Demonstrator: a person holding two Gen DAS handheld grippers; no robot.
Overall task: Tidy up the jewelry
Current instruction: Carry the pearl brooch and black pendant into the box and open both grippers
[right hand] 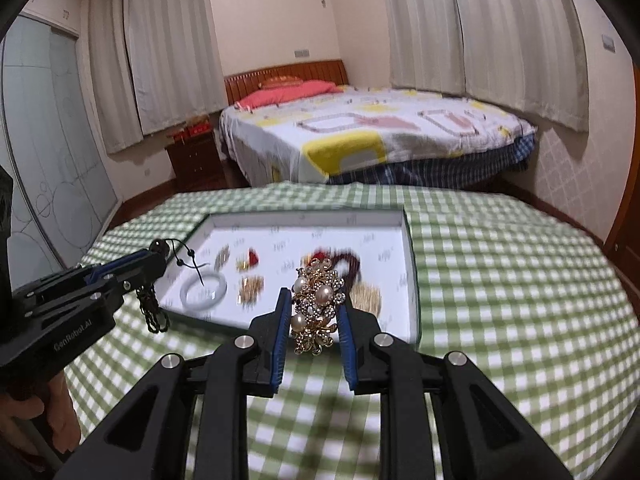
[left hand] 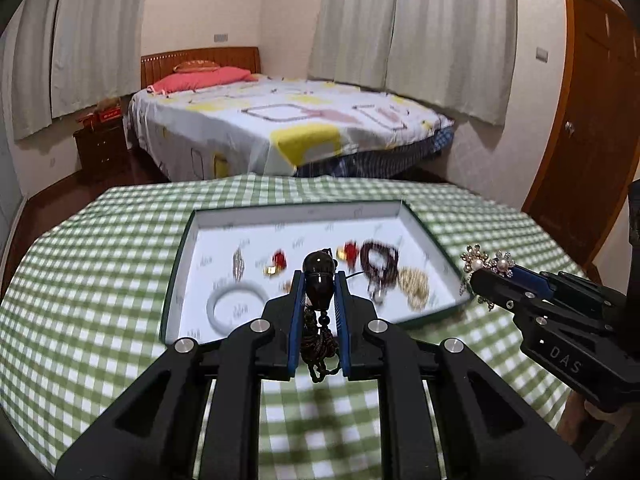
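A shallow white tray [left hand: 224, 224] [right hand: 256, 222] lies on the green checked tablecloth and holds several pieces of jewelry: a pale bangle [left hand: 218, 294] [right hand: 188, 294], red and gold earrings [left hand: 279, 259], a dark red bead bracelet [left hand: 380, 258] and a gold chain [left hand: 414, 282]. My left gripper [left hand: 319, 278] [right hand: 158, 258] is shut on a dark brown bead pendant [left hand: 318, 270] with a tassel hanging below, held above the tray's near edge. My right gripper [right hand: 314, 300] [left hand: 486, 268] is shut on a gold brooch with pearls [right hand: 318, 300] [left hand: 486, 262], above the tray's near right side.
The green checked tablecloth [left hand: 100, 280] [right hand: 500, 280] covers the table around the tray. Beyond the table's far edge stand a bed [left hand: 280, 128], a dark nightstand [left hand: 100, 144], curtains and a wooden door [left hand: 592, 120]. A person's hand [right hand: 28, 404] holds the left gripper's handle.
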